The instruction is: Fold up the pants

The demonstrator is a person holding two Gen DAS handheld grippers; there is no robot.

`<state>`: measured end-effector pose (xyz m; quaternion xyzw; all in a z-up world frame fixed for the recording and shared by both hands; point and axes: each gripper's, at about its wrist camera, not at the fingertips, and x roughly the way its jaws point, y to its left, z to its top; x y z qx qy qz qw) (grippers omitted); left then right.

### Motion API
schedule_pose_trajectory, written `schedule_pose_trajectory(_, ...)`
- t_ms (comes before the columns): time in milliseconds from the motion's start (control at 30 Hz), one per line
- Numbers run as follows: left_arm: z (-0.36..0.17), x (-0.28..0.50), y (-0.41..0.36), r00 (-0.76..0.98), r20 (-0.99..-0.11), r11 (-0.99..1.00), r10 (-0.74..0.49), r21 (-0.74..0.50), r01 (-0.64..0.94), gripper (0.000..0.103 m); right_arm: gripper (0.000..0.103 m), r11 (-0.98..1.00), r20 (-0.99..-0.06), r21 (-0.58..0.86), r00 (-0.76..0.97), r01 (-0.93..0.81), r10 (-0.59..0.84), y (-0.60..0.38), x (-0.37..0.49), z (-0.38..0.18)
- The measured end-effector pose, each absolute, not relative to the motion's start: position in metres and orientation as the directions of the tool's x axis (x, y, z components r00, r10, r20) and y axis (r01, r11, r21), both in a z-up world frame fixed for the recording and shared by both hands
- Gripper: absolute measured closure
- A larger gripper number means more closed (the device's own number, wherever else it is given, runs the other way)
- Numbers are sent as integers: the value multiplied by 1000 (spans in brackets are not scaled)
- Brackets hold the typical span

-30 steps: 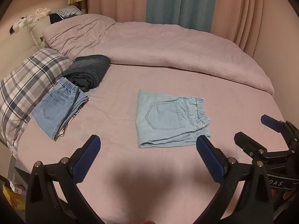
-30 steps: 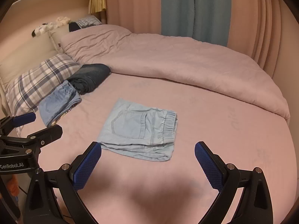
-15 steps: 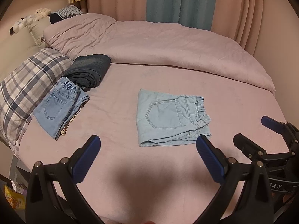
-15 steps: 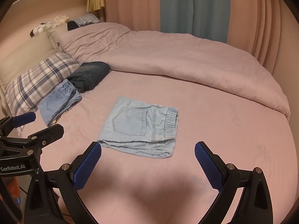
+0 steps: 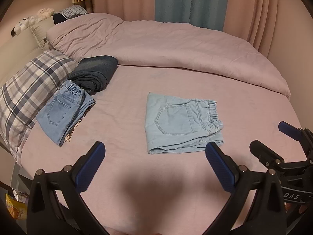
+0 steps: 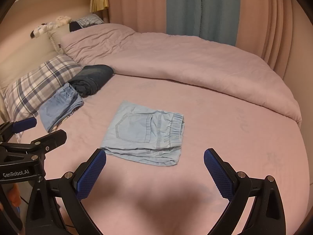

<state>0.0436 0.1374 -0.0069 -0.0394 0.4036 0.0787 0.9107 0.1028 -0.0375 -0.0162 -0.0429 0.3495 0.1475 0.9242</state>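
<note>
Light blue denim pants (image 5: 182, 123) lie folded into a flat square on the pink bed sheet (image 5: 125, 117), back pocket up, elastic waistband to the right. They also show in the right wrist view (image 6: 144, 135). My left gripper (image 5: 154, 154) is open and empty, held above the sheet just in front of the pants. My right gripper (image 6: 154, 162) is open and empty, also just in front of the pants. The right gripper shows at the right edge of the left wrist view (image 5: 273, 139); the left gripper shows at the left edge of the right wrist view (image 6: 37, 129).
A second folded blue denim piece (image 5: 62, 111) and a folded dark garment (image 5: 95, 74) lie at the left by a plaid pillow (image 5: 29, 86). A bunched pink duvet (image 5: 176, 45) covers the far half of the bed. Curtains (image 5: 191, 0) hang behind.
Both views shift only slightly; the grippers stay open and hover in front of the folded pants. The pants have not moved.
</note>
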Motion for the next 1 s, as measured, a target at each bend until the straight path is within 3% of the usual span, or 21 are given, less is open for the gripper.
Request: schedule_pose_trajectory(1000,-14,49,139,646,-754,984,116,1,-175,1,3,953,-662,16,712,-301,236,-40,104,-16)
